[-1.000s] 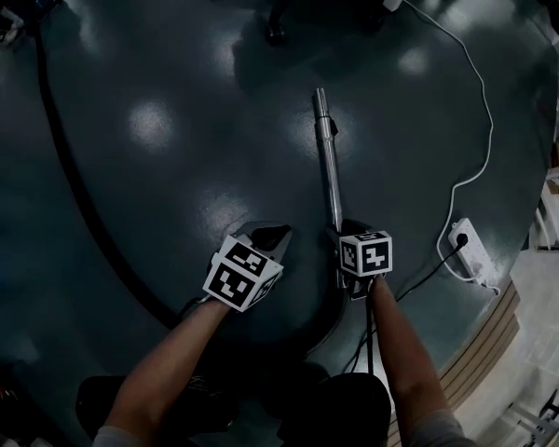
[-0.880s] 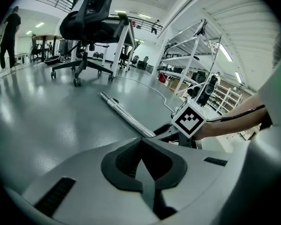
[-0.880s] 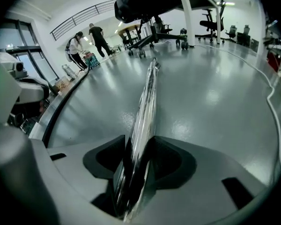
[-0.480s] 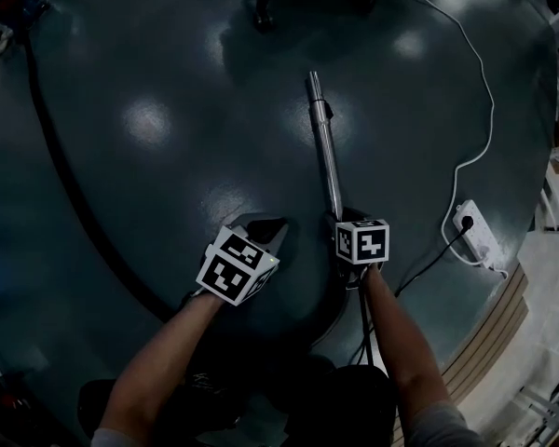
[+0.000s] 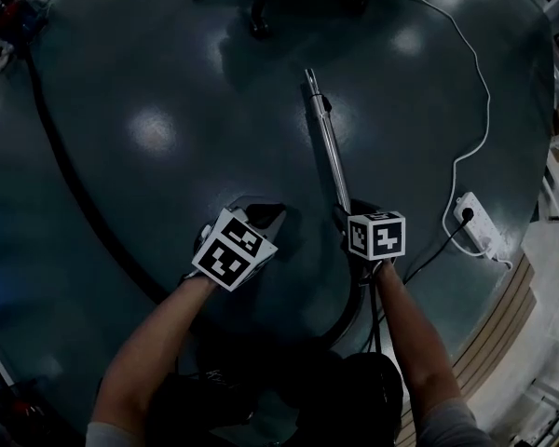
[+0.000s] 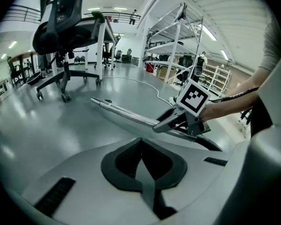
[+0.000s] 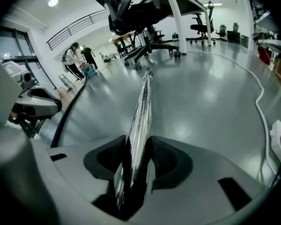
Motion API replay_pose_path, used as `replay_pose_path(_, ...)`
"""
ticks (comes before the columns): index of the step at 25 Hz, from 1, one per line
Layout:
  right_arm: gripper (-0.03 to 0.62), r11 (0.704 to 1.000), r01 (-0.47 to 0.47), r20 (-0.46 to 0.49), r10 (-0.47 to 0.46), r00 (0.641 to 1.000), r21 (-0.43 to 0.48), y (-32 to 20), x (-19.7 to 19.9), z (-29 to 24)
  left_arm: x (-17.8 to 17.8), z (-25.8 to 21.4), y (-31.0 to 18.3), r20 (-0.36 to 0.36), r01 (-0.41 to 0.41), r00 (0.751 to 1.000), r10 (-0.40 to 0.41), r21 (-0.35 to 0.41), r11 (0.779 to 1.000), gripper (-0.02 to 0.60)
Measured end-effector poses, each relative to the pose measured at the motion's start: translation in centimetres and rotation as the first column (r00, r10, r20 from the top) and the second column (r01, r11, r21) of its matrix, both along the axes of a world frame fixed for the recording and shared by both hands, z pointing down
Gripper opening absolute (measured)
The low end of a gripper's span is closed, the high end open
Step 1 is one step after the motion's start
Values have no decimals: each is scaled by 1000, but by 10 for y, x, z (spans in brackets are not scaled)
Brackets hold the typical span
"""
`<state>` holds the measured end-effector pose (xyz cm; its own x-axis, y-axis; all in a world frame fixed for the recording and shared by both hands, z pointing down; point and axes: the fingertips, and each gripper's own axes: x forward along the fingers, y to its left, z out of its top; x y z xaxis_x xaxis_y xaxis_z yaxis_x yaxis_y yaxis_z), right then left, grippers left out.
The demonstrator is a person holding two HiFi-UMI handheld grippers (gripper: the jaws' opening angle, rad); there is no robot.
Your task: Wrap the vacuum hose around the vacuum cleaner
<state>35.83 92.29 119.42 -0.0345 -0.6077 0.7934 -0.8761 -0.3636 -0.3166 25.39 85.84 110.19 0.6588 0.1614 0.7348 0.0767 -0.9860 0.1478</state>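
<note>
A shiny metal wand [image 5: 326, 147] lies low over the dark floor and points away from me. My right gripper [image 5: 347, 216] is shut on its near end. The wand [image 7: 143, 102] runs straight out between the right pads [image 7: 166, 161]. A black hose [image 5: 70, 180] curves from the top left corner down the floor, round in front of me and up to the wand's near end. My left gripper [image 5: 265, 216] hovers beside the right one, shut and empty, its jaws [image 6: 141, 158] closed. The left gripper view shows the wand [image 6: 124, 114] and the right gripper [image 6: 178, 121]. I cannot make out the vacuum cleaner.
An office chair base [image 5: 261, 7] stands beyond the wand's tip. A white cable [image 5: 484, 110] snakes along the right to a power strip [image 5: 475, 223] with a black plug. Wooden steps [image 5: 503, 333] edge the floor at lower right. People [image 7: 75, 57] stand far off to the left.
Both grippers sit a little higher in the head view. The right one has shifted slightly right with the wand, whose far tip now leans more to the left. Neither grip has changed.
</note>
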Motion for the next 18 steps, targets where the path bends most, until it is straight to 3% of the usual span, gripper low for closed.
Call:
replay_pose_path(5,173,998,55,-35,-54,998,30,-11,2,-47,9,-21,6,-11,-70,997,71,39,997,6)
replay_pose_path(11,173,983,148,-94,-138,986,110,-38,-9,-112,25,-66,-14,-94,-70,992,83,139,988,9)
replay_pose_path(18,172,924,328,-207,-287,935,199,-91,-50,-184,8,-153,-75,-172,-24,981,90,350,936,68)
